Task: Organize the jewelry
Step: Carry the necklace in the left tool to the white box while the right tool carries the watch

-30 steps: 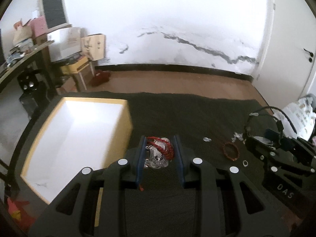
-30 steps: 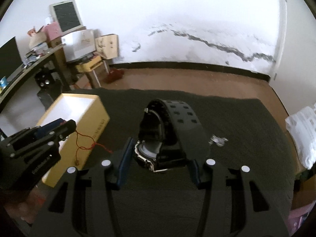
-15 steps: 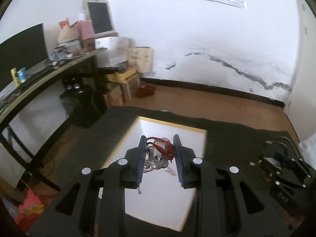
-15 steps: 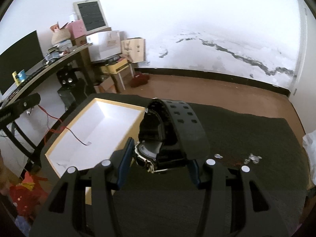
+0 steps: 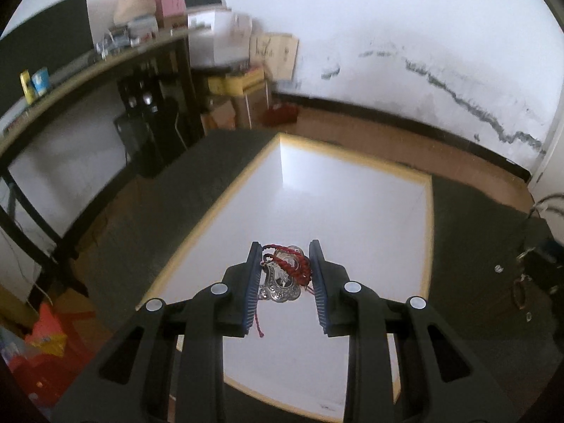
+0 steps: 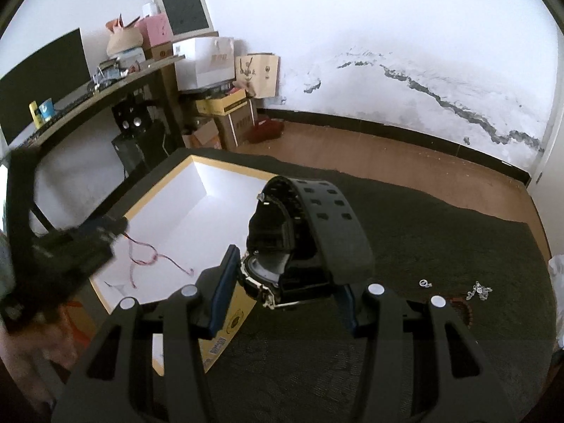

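Left wrist, pendant (image 5: 282, 280) clamped in left gripper (image 5: 284, 276)

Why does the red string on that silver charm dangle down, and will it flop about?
Probably floppy: the red string hangs loose below the left gripper. The silver charm looks like stiff metal, so it should keep its shape. It likely stays put, squeezed between both fingers.
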Demonstrator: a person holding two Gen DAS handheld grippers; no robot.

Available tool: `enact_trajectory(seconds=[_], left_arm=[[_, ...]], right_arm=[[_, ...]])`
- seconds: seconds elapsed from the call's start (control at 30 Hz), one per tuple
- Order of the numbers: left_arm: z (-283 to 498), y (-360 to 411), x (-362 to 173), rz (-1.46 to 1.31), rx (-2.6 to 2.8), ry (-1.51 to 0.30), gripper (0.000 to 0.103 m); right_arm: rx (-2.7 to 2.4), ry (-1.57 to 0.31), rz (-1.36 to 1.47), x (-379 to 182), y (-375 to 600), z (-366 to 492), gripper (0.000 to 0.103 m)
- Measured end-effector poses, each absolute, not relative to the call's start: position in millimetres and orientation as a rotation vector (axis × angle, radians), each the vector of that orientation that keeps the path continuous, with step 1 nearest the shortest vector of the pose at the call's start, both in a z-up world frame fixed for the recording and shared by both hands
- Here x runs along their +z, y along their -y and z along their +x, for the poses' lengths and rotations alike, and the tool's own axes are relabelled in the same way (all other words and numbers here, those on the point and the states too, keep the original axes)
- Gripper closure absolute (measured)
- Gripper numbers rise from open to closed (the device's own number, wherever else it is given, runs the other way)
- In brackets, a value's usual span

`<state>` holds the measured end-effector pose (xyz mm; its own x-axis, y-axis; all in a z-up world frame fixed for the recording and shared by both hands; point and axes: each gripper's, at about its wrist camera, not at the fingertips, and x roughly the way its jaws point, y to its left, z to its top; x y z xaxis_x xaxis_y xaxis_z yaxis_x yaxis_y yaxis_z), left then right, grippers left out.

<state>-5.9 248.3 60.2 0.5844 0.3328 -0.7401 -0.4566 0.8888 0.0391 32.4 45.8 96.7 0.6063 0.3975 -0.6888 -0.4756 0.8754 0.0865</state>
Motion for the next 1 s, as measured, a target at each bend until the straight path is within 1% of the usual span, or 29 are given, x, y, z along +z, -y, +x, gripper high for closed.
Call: enact_trajectory(seconds=[0.2, 0.47, 0.7, 1.0], left_arm=[[2, -258, 16, -0.174, 0.466, -0.888, 0.076], [15, -270, -14, -0.182, 0.438, -0.958, 0.076], [17, -272, -24, -0.183, 0.418, -0.989, 0.076], [16, -275, -22, -0.176, 0.395, -0.986, 0.075]], right_arm=[[0.504, -0.793, -0.147, 80, -61, 37, 0.053], [0.501, -0.808, -0.166, 68, -70, 40, 0.053], [0.496, -0.81, -0.17, 65, -68, 41, 0.053], [0.496, -0.811, -0.171, 65, -66, 42, 0.053]])
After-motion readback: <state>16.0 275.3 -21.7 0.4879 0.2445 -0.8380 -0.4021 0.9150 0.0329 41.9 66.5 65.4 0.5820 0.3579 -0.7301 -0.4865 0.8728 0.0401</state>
